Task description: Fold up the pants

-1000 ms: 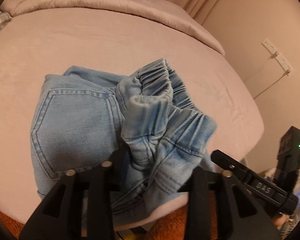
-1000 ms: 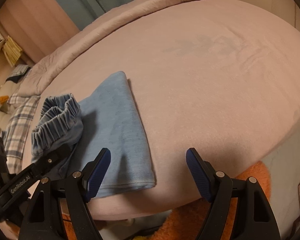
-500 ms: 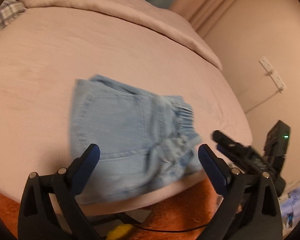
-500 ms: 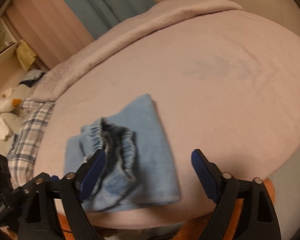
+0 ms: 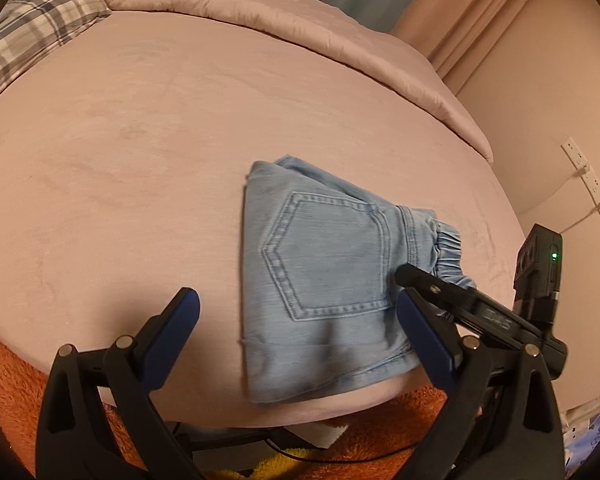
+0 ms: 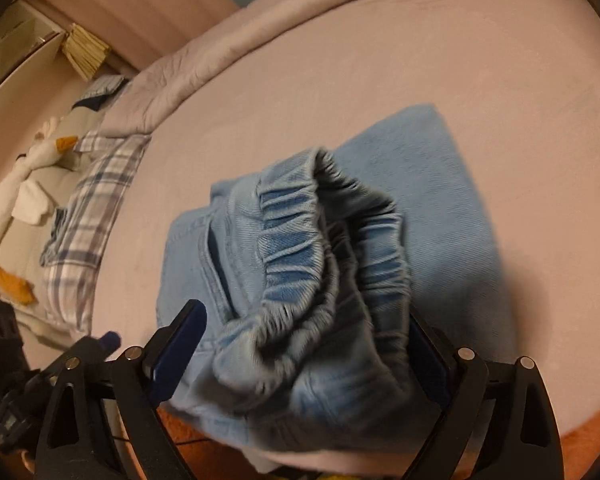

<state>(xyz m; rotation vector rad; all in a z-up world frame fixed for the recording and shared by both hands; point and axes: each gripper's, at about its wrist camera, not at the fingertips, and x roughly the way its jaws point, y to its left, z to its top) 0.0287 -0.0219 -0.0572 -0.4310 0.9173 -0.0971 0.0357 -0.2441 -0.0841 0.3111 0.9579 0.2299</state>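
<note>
Light-blue denim pants [image 5: 332, 264] lie folded on the pink bed [image 5: 140, 160], close to its front edge, back pocket up. My left gripper [image 5: 300, 336] hovers open just in front of them, holding nothing. The elastic waistband [image 6: 312, 240] bunches up at the pants' right end. My right gripper [image 6: 300, 356] stands open around that bunch. Its right pad lies against the denim and its left pad is clear of it. In the left wrist view, one of the right gripper's fingers [image 5: 440, 292] reaches in at the waistband.
A rolled pink duvet [image 5: 260, 12] runs along the back of the bed. A plaid pillow [image 6: 88, 208] and a white stuffed duck [image 6: 24, 168] lie at the head end. An orange rug [image 5: 4, 380] covers the floor below the bed edge. A wall socket [image 5: 584, 172] is at the right.
My left gripper opened, let go of the waistband and drew back; the pants dropped flat. My right gripper moved left from the bare folded leg to straddle the waistband.
</note>
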